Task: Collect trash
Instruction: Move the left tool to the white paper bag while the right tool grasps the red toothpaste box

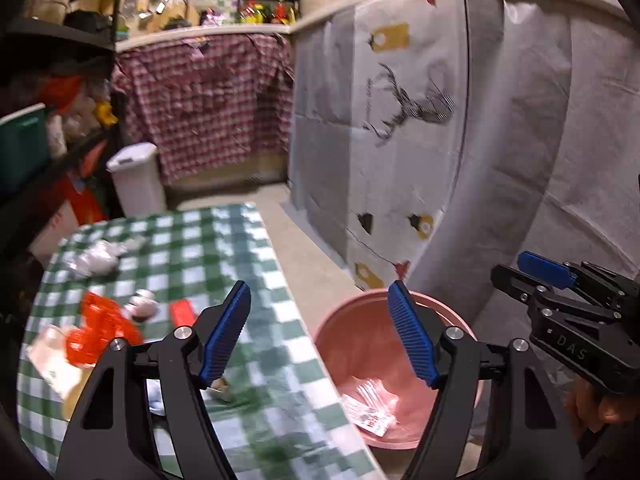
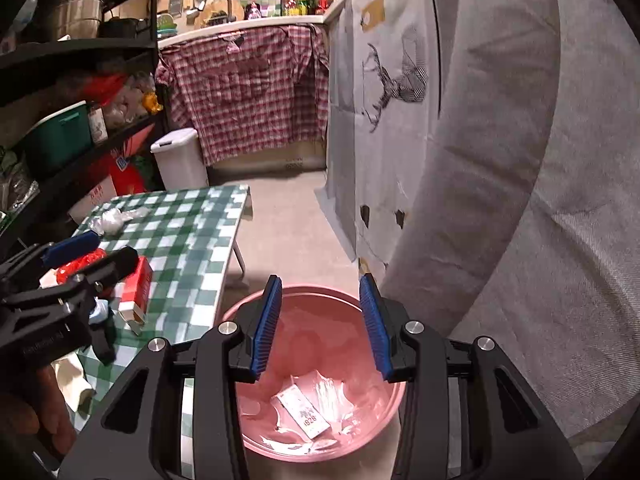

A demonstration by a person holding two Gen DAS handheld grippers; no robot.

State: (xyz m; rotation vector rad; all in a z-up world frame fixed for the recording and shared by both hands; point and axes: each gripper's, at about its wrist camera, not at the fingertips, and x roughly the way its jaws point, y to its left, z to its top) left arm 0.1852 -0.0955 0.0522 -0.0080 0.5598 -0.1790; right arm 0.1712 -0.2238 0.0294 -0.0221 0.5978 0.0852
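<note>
Two claws hang apart and empty: the right claw (image 2: 320,324) over the pink bin (image 2: 256,436) holding wrappers (image 2: 306,414), the left claw (image 1: 320,334) wide beside it; crumpled trash (image 1: 96,260) lies farther on the checked worktop (image 1: 224,240).

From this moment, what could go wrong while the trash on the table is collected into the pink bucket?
1. The pink bucket stands on the floor beside the table edge, so a piece released early may fall outside it.
2. The red box lies near the edge of the table; a careless push might knock it off.
3. The left gripper and the right gripper, both open and empty, work close together and may collide.
</note>
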